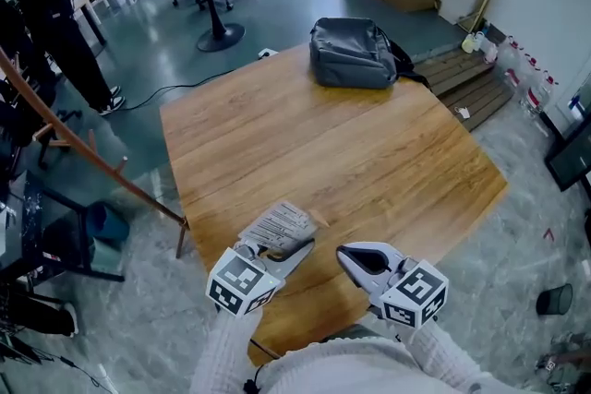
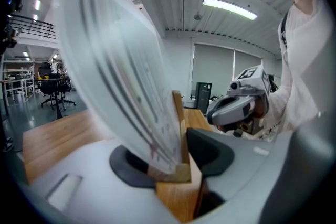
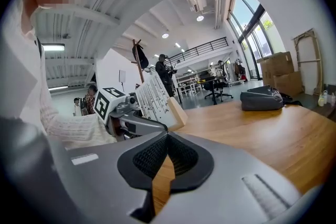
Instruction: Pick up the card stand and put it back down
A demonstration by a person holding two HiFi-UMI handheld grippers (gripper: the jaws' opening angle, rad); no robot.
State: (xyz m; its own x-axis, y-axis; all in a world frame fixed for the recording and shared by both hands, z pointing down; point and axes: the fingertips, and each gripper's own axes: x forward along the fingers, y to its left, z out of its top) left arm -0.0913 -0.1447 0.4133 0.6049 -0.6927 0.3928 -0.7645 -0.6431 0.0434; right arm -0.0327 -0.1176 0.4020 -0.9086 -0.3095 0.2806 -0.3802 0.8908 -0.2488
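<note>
Gripping the card stand [image 1: 282,224] w/ the left hand-held gripper [image 1: 294,252]: jaws partly apart, pads pressed on both sides of its wood base. Held that gripper over the near edge of the table [image 1: 369,152] in head view, aimed fwd & slightly down, marker cube back toward the white sleeve [image 1: 229,353]. Had the stand off the table, in the air, tilted rather than upright. Showed as a pale wood block at the bottom w/ a pale sheet slotted into it, sheet covered w/ dark printed lines, too small to read. Filled most of the left gripper view, sheet leaning up & left, blurred. Held the right hand-held gripper [image 1: 346,258] just beside the left one, also aimed fwd & a bit down. Had its jaws together w/ nothing between, only table wood visible through the slit. Saw a grey backpack [image 1: 353,53] at the table's far side, well apart from both.
</note>
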